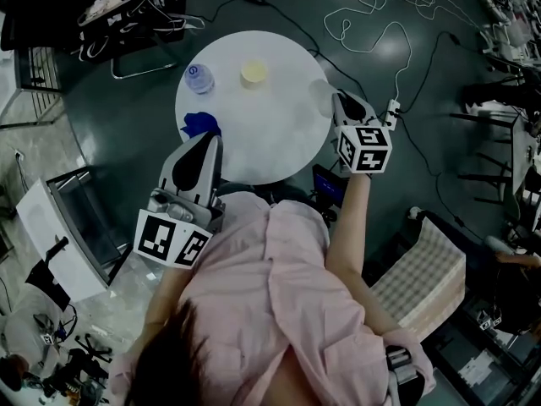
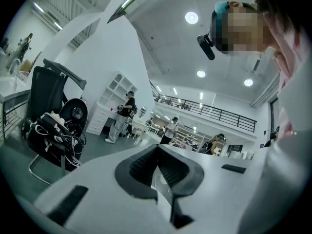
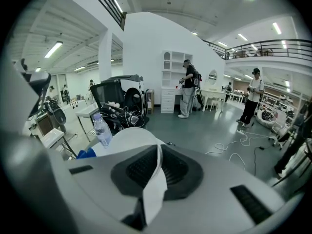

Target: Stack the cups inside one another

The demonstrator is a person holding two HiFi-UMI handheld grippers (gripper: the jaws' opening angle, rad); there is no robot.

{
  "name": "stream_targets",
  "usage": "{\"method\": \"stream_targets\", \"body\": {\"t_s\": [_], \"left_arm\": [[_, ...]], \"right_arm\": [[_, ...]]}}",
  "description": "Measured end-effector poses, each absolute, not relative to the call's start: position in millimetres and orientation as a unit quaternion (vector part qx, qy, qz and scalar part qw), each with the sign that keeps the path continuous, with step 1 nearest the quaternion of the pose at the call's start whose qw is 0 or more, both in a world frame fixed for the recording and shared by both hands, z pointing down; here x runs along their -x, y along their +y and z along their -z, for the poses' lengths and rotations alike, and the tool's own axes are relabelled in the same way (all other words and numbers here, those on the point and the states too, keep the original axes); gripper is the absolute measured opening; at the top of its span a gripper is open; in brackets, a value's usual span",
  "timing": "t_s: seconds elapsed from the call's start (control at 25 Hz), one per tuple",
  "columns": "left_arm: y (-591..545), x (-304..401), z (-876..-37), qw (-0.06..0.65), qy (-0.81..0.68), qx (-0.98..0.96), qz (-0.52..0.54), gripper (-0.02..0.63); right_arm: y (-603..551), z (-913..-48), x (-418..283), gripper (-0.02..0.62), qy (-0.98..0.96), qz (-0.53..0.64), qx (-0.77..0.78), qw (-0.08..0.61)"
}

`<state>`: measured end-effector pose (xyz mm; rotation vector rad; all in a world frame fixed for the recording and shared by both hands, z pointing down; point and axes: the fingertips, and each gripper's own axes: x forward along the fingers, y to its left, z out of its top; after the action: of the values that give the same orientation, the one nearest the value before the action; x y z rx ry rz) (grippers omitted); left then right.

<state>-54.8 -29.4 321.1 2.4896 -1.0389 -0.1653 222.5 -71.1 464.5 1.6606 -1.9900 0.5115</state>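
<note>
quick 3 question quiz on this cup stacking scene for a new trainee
1. True or false: the left claw grips a cup.
2. What does the right claw pinch? A) a spoon B) the wall of a white cup C) nothing
3. Fill in: in the head view, on the round table, the yellow cup stands to the ___ of the bottle.

Key: 1 false, its jaws are together with nothing between them; 2 B; 3 right.

No writing or number is legible anywhere; the bottle (image 1: 199, 78) label is too small.
</note>
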Motion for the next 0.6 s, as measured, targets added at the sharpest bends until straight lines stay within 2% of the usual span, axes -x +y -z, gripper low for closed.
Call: {"method": "stream_targets", "body": {"t_s": [0.6], "left_arm": [[-29.2, 63.1, -320.3, 0.218, -0.381, -0.896, 0.063, 0.015]], "right_arm": [[-88.0, -455.3, -206.7, 0.040, -0.746, -0.171, -0.593, 0.251]]}}
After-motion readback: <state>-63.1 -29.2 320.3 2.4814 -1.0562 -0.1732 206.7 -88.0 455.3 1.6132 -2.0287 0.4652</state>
